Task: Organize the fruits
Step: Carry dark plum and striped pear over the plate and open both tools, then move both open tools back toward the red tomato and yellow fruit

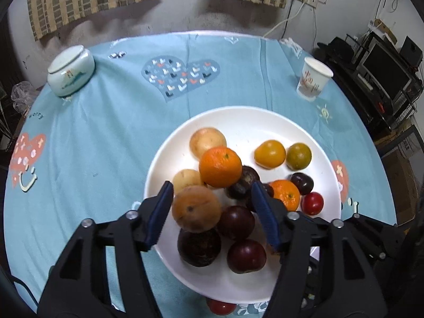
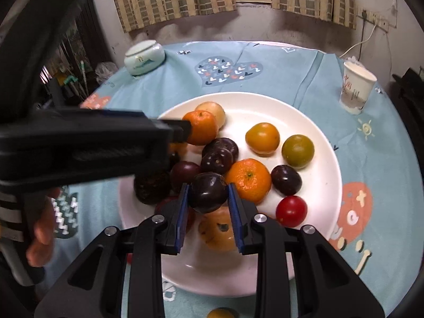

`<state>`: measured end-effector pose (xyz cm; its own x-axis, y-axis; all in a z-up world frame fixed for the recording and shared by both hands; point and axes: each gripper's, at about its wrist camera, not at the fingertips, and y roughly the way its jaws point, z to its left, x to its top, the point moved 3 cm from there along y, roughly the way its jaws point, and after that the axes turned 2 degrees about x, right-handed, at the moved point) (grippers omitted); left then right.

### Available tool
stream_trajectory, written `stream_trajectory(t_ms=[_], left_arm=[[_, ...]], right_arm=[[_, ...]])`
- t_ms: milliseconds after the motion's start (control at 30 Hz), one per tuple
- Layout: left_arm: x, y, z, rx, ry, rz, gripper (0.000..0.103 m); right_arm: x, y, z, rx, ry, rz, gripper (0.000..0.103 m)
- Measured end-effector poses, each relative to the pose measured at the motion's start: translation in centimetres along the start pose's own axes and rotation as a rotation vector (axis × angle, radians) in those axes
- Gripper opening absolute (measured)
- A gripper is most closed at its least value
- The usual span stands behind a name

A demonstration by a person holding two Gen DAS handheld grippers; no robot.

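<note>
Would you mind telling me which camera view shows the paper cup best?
The right wrist view: the paper cup stands large and upright on the tablecloth, its red print facing us. The left wrist view shows the same cup smaller, tilted by the lens, beyond the plate.

The left gripper (image 2: pixel 182 129) hides fruit beside it on the plate (image 2: pixel 312 122). Below the right gripper (image 2: pixel 209 198), a yellow fruit (image 2: pixel 220 313) is cut by the frame edge.

The paper cup (image 1: pixel 314 78), upper right of the frame, bears red printed characters too blurred to read; the lidded ceramic jar (image 1: pixel 71 71), upper left, likewise.
</note>
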<state>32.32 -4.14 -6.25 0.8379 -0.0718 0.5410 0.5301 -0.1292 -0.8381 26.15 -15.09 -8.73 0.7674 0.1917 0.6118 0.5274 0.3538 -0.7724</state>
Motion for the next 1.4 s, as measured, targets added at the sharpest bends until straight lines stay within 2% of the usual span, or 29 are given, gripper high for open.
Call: stream_trajectory(t_ms=[167, 300, 400, 500, 667, 700, 733, 767, 867, 1067, 1100, 1167, 1233, 1300, 1400], left_arm=[[-0.2, -2.5, 1.2, 0.005, -0.026, -0.046, 0.074], [-0.8, -4.0, 2.0, 0.017, -0.038, -0.065, 0.074], [-1.5, -5.4, 3.3, 0.037, -0.051, -0.088, 0.074], [-2.4, -6.2, 4.6, 0.02, -0.097, -0.082, 0.075], [-4.1, -7.9, 5.3, 0.004, -0.115, -0.096, 0.075], [-4.3, -8.2, 5.3, -0.001, -0.12, -0.101, 0.076], [-4.6, -8.4, 5.2, -0.009, -0.124, -0.104, 0.078], [-4.7, -8.5, 5.2, -0.013, -0.126, -0.105, 0.078], [-5.2, -8.9, 5.1, -0.018, -0.124, -0.11, 0.078], [-5.8, -9.9, 5.8, -0.01, -0.133, -0.131, 0.078], [-6.1, -10.1, 5.9, 0.0, -0.131, -0.138, 0.081], [-6.8, -10.5, 5.9, 0.015, -0.123, -0.146, 0.088], [-8.2, -10.6, 5.7, 0.037, -0.121, -0.152, 0.095], [-9.9, -10.6, 5.5, 0.038, -0.129, -0.147, 0.099], [-13.0, -10.3, 4.6, 0.025, -0.127, -0.126, 0.099]], right_arm=[[-0.4, -0.3, -0.2, -0.017, -0.005, 0.007, 0.031], [-0.3, -0.2, -0.3, -0.023, 0.008, 0.003, 0.031], [-0.3, -0.3, -0.4, -0.058, 0.004, -0.009, 0.031], [-0.4, -0.5, -0.8, -0.045, 0.037, -0.02, 0.031], [-0.6, -2.2, -0.3, -0.005, 0.05, -0.063, 0.031], [-0.6, -2.7, -0.3, -0.007, 0.05, -0.08, 0.036], [-0.5, -3.0, -0.4, -0.014, 0.054, -0.09, 0.061], [-0.5, -3.4, -0.4, -0.031, 0.056, -0.117, 0.066], [-0.3, -3.6, -0.4, -0.054, 0.045, -0.143, 0.072], [-0.7, -4.6, -0.6, -0.073, 0.033, -0.144, 0.072], [-1.0, -5.4, -0.4, -0.088, 0.015, -0.152, 0.072], [-2.2, -6.6, 0.2, -0.095, -0.015, -0.157, 0.078], [-4.0, -8.0, 0.8, -0.091, -0.034, -0.16, 0.091], [-6.1, -9.5, 1.4, -0.105, -0.04, -0.175, 0.098], [-10.1, -11.4, 2.0, -0.124, 0.002, -0.191, 0.102]])
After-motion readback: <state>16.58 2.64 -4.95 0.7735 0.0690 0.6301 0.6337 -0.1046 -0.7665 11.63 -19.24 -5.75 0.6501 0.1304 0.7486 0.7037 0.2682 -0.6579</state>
